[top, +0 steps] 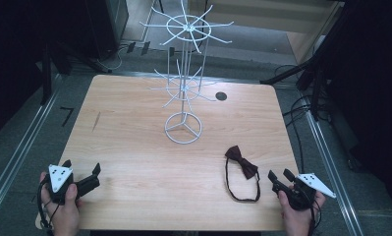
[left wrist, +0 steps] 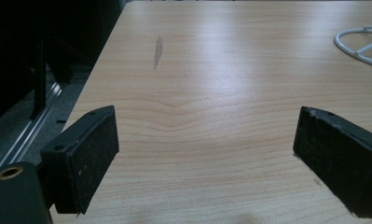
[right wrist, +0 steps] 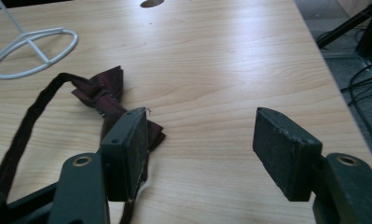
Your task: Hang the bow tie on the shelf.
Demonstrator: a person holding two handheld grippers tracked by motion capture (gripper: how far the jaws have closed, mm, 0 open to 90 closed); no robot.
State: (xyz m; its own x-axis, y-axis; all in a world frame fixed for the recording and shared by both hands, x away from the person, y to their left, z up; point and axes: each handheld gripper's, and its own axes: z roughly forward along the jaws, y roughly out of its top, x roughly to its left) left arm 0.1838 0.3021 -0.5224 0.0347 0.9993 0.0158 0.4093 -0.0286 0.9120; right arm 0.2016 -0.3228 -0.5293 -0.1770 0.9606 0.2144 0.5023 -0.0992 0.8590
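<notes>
A dark red bow tie (top: 242,163) with a looped neck strap lies flat on the wooden table (top: 134,147), right of centre. In the right gripper view the bow tie (right wrist: 99,91) lies just beyond and partly behind the left jaw. My right gripper (top: 280,176) rests open at the table's front right corner, just right of the bow tie, holding nothing; its jaws (right wrist: 200,140) stand wide apart. My left gripper (top: 81,168) sits open at the front left corner, and between its jaws (left wrist: 207,149) there is bare wood.
A white wire display stand (top: 184,73) with two tiers of hooks rises from a ring base (top: 183,129) at the table's middle back. A round cable hole (top: 221,96) sits behind it. Cables and metal rails run along the floor on both sides.
</notes>
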